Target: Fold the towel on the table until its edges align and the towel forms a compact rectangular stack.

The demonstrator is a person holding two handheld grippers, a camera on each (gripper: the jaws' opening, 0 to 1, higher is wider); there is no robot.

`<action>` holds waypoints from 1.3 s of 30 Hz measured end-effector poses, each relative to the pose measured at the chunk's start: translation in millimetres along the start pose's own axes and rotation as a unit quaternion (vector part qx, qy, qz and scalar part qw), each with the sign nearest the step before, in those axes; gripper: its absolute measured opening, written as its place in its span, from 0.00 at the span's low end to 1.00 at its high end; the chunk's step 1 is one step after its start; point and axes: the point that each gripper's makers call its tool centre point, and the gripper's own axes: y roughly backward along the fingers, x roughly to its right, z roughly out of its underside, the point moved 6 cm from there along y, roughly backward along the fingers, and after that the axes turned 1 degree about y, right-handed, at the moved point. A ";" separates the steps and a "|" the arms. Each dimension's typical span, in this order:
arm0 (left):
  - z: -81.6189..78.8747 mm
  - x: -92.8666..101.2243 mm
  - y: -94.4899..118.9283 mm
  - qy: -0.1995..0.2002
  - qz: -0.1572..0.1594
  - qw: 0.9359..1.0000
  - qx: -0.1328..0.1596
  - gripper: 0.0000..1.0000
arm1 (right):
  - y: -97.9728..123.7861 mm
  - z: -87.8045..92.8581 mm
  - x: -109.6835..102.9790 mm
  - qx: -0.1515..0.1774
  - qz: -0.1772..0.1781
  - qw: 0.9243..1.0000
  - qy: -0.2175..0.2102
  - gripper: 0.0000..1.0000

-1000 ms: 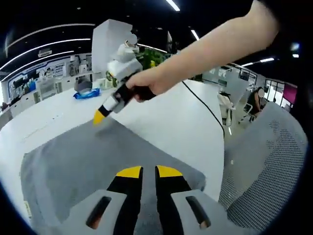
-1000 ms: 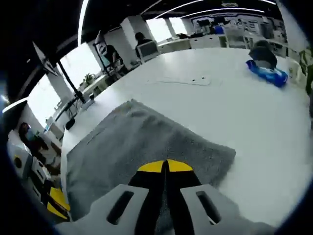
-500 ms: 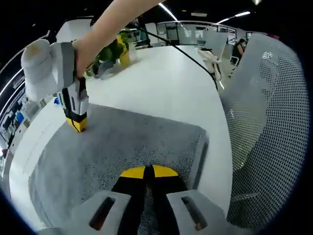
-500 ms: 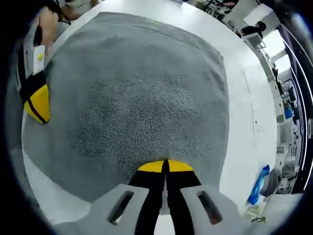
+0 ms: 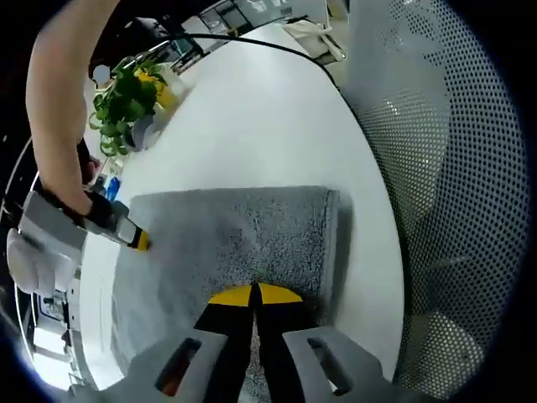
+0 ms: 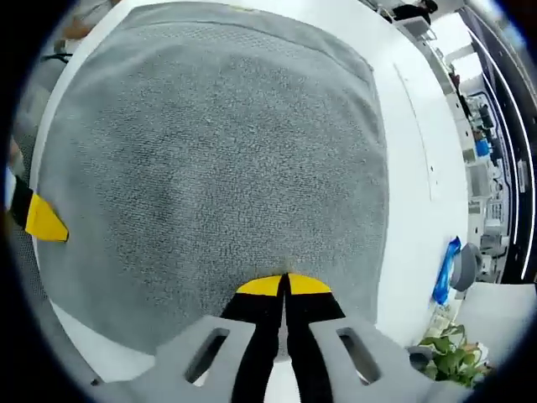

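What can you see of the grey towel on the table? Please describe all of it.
The grey towel is terry-looking cloth lying flat on the white table, with a smoother band along one end. Its outline is roughly rectangular. The left gripper and the right gripper each have their closed yellow tips at a towel edge; whether cloth is pinched cannot be told.

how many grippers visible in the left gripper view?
2. The left gripper rises from the bottom edge, jaws together on the near edge of the towel. The right gripper comes in from the left side, its yellow tip at the towel's left edge.
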 end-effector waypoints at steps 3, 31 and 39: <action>4.4 0.6 4.0 0.021 0.001 1.000 -0.014 0.00 | 1.6 2.2 -2.6 -0.017 -0.004 1.000 -0.003 0.00; 11.1 2.2 7.6 0.000 0.013 0.999 -0.036 0.01 | 8.0 33.5 -13.5 -0.046 -0.049 0.998 0.004 0.00; 14.7 2.5 10.9 0.000 0.020 0.999 -0.047 0.01 | 9.2 34.9 -19.9 -0.032 -0.023 0.999 -0.014 0.00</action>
